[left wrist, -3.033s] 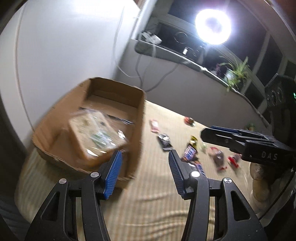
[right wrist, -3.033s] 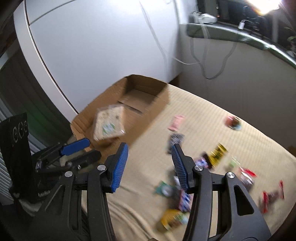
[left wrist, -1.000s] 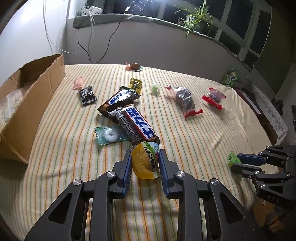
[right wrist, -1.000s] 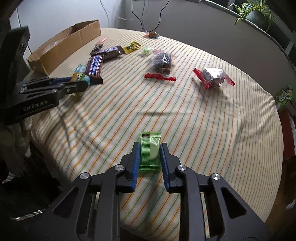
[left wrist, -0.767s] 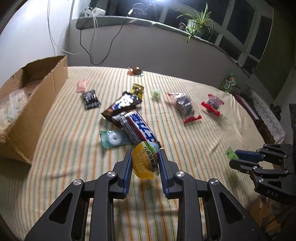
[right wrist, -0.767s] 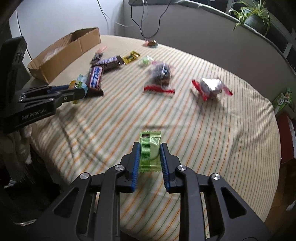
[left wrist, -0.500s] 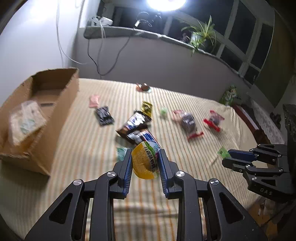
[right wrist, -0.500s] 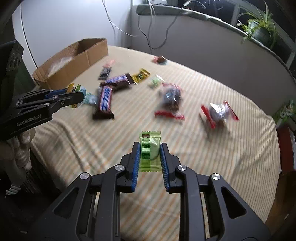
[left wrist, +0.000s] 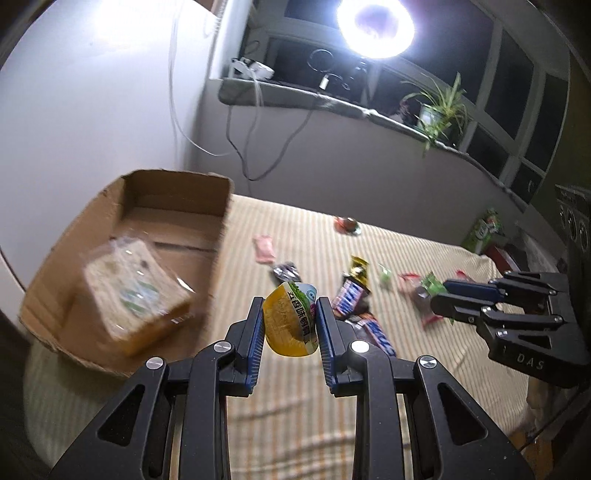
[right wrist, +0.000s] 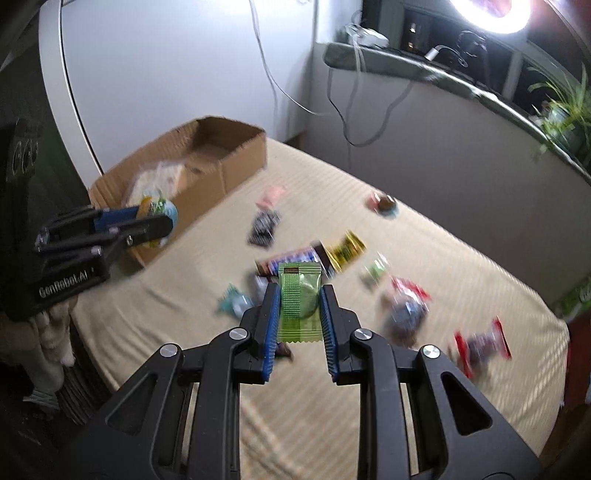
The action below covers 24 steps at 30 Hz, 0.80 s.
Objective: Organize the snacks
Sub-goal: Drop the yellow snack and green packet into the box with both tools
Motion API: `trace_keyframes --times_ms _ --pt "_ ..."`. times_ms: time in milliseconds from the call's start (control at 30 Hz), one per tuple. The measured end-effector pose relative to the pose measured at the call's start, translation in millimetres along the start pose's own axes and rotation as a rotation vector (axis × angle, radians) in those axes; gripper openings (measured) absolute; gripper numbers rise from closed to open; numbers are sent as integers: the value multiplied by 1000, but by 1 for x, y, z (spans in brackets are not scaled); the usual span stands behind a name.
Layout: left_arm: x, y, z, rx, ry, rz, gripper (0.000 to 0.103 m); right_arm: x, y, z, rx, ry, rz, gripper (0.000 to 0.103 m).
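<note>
The jelly cup [left wrist: 291,318], a yellow tub with a green-and-white printed lid, sits clamped on its sides in the left claw [left wrist: 290,325]; the lid's writing is not Latin script and I cannot read it. The cup hangs in the air at about 4 o'clock from the box [left wrist: 177,192], over the striped desk [left wrist: 295,424]. The right claw [right wrist: 298,314] is clamped on a green wafer pack [right wrist: 299,306] with a small brown label too blurred to read, held above the loose snacks.

In the right view the left claw's body reads "GenRobot.AI"; in the left view the right claw's body reads "DAS".

The open cardboard box holds a clear-wrapped sandwich pack [left wrist: 136,291], smeared by motion. On the desk at 1 o'clock from the cup lie two blue-lettered bars [left wrist: 351,299], their name unreadable, a gold wrapper [left wrist: 359,266], a pink sachet [left wrist: 264,249] and red-ended packs, all blurred. A ring light [left wrist: 375,27] glares at 12 o'clock, washing out the sill.
</note>
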State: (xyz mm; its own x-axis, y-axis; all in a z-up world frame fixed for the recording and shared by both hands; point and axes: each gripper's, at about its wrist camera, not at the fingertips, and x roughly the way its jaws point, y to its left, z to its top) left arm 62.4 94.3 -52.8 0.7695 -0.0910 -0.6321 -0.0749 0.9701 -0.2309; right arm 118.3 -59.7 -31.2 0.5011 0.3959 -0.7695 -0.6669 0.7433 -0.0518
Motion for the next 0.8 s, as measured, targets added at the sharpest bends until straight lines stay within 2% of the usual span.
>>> trace_keyframes --times_ms 467,800 --pt "10 53 31 -67 -26 67 25 56 54 94 -112 -44 104 22" --pt "24 76 39 -93 -12 99 25 105 77 133 -138 -34 158 22"
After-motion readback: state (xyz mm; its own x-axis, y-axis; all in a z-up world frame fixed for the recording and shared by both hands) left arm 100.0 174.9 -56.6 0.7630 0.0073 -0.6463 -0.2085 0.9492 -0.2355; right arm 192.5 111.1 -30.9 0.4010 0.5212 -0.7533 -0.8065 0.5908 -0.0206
